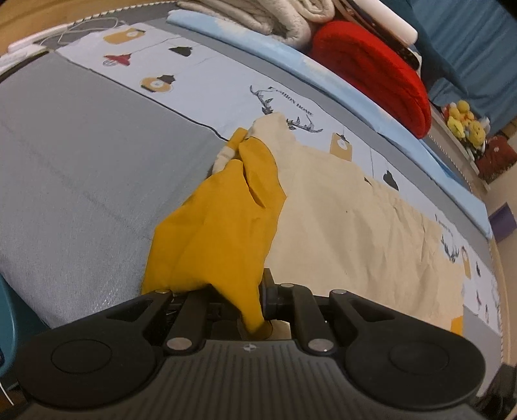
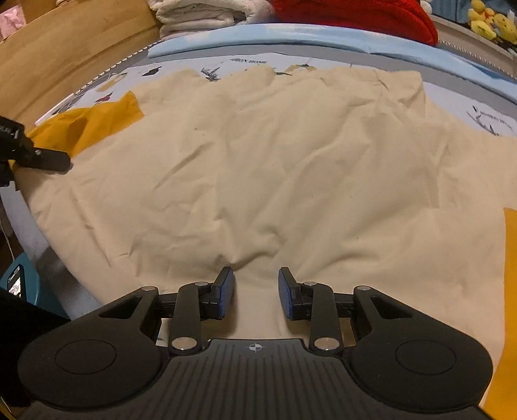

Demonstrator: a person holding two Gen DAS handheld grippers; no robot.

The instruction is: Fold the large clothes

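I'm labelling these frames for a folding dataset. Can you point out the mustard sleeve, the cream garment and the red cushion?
mustard sleeve (image 1: 219,232), left wrist view, mid-length of the bunched fabric.
cream garment (image 2: 258,168), right wrist view, middle of the spread body.
red cushion (image 1: 371,71), left wrist view, its top face.

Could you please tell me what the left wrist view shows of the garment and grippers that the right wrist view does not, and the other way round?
Only the left wrist view: the left gripper shut on the yellow sleeve, and the sleeve's cream cuff on the grey bedding.

Only the right wrist view: the right gripper, jaws apart over the cream garment, and a second yellow patch at the right edge.

Both: the cream garment spread on the printed sheet, the red cushion and folded blankets behind.
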